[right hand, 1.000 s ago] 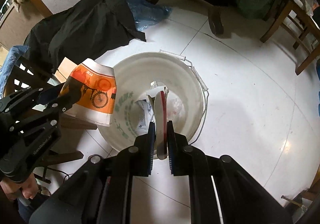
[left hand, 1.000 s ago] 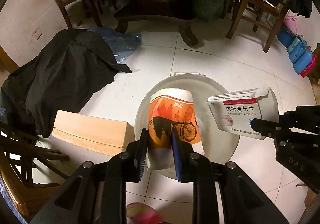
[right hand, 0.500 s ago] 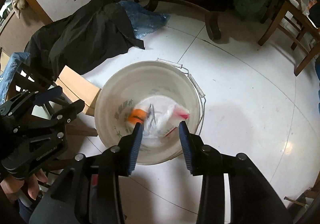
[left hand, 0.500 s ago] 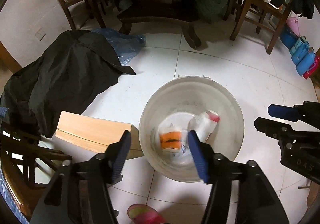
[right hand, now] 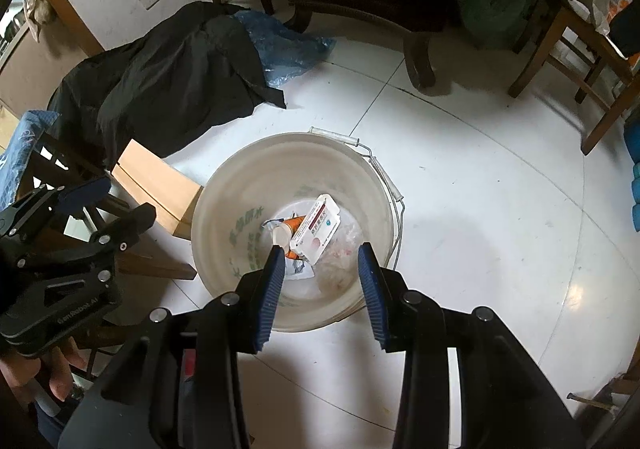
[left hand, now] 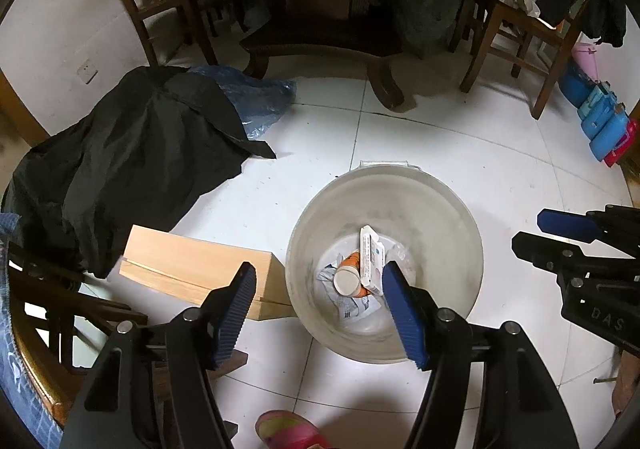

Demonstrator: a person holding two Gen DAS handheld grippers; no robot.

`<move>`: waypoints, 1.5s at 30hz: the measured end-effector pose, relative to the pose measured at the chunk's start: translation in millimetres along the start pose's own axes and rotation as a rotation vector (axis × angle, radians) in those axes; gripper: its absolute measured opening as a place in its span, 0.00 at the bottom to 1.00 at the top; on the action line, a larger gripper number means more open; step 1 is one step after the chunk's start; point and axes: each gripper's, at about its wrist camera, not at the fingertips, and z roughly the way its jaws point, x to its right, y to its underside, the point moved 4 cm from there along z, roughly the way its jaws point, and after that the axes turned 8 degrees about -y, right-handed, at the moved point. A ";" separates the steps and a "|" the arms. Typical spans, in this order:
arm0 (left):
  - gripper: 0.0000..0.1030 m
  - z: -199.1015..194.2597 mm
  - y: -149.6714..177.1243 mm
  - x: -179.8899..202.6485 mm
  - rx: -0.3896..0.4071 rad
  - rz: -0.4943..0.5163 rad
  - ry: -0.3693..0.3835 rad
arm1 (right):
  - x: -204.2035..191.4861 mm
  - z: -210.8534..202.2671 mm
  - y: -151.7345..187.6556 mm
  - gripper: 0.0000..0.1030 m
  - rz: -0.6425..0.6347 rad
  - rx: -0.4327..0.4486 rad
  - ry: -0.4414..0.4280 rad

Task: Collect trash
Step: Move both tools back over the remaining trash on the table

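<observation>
With both the left gripper (left hand: 318, 313) and right gripper (right hand: 322, 291) open and empty, the light, crushable orange paper cup (right hand: 289, 229) and stiff white medicine box (right hand: 316, 229) are seen lying in the round white plastic bucket (right hand: 224, 201), each best pinched across its sides.

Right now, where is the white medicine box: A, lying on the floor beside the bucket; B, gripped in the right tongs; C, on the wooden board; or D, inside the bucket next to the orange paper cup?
D: the medicine box lies inside the bucket, against the orange paper cup, and both tongs hang open and empty.
</observation>
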 end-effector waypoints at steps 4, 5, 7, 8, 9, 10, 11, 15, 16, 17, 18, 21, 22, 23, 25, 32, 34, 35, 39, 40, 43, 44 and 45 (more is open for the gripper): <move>0.65 -11.0 0.9 -7.7 0.017 -0.010 -0.017 | -5.1 -7.9 -1.8 0.40 -0.014 0.022 0.013; 0.66 -16.6 1.6 -11.7 0.028 -0.015 -0.025 | -7.4 -12.6 -3.8 0.43 -0.022 0.037 0.017; 0.68 -31.8 3.6 -20.8 0.055 -0.023 -0.036 | -14.9 -26.5 -7.6 0.46 -0.050 0.084 0.039; 0.68 -39.9 4.9 -25.5 0.069 -0.026 -0.042 | -23.7 -41.8 -10.8 0.48 -0.077 0.139 0.050; 0.68 -51.6 7.0 -32.4 0.092 -0.029 -0.049 | -31.5 -56.7 -13.8 0.49 -0.101 0.196 0.056; 0.68 -64.9 8.9 -39.9 0.118 -0.033 -0.056 | -37.7 -67.3 -16.7 0.50 -0.122 0.238 0.060; 0.68 -84.7 11.8 -51.9 0.157 -0.043 -0.068 | -52.6 -88.0 -19.0 0.53 -0.161 0.320 0.058; 0.68 -172.9 33.4 -127.7 0.310 -0.147 -0.147 | -112.4 -159.8 -21.8 0.69 -0.272 0.603 -0.019; 0.68 -194.8 42.7 -149.9 0.340 -0.180 -0.173 | -127.4 -172.2 -21.4 0.71 -0.296 0.647 -0.051; 0.68 -222.2 56.7 -180.2 0.372 -0.224 -0.207 | -152.1 -186.5 -20.8 0.72 -0.335 0.694 -0.108; 0.68 -242.3 68.6 -203.4 0.394 -0.257 -0.239 | -168.8 -193.4 -21.2 0.73 -0.365 0.713 -0.148; 0.68 -303.1 118.6 -277.6 0.436 -0.384 -0.343 | -234.1 -204.6 -19.6 0.74 -0.478 0.720 -0.303; 0.68 -324.3 142.3 -306.2 0.443 -0.440 -0.393 | -255.5 -205.3 -17.6 0.74 -0.515 0.712 -0.348; 0.68 -340.3 162.1 -327.4 0.446 -0.481 -0.437 | -271.8 -205.3 -13.9 0.75 -0.545 0.703 -0.381; 0.68 -363.7 196.8 -361.4 0.443 -0.547 -0.496 | -309.8 -203.3 -6.7 0.75 -0.607 0.673 -0.451; 0.68 -422.3 357.7 -492.6 0.333 -0.847 -0.679 | -458.4 -177.5 35.5 0.75 -0.822 0.447 -0.702; 0.68 -437.6 404.6 -524.9 0.306 -0.917 -0.718 | -499.1 -168.5 54.1 0.75 -0.888 0.365 -0.763; 0.68 -443.3 430.5 -541.2 0.290 -0.942 -0.728 | -521.5 -162.5 65.6 0.75 -0.919 0.322 -0.789; 0.72 -454.4 515.9 -590.1 0.247 -0.991 -0.733 | -620.2 -137.6 106.8 0.75 -1.013 0.149 -0.873; 0.72 -454.9 533.8 -601.2 0.229 -1.001 -0.744 | -648.2 -128.8 113.5 0.75 -1.029 0.099 -0.885; 0.72 -452.6 576.9 -627.2 0.210 -1.013 -0.732 | -720.7 -99.0 127.9 0.75 -1.047 -0.031 -0.901; 0.72 -449.6 583.3 -632.5 0.207 -1.005 -0.716 | -739.2 -89.8 133.2 0.75 -1.047 -0.068 -0.903; 0.72 -445.8 588.0 -637.8 0.203 -0.999 -0.704 | -761.4 -79.0 137.3 0.75 -1.049 -0.102 -0.897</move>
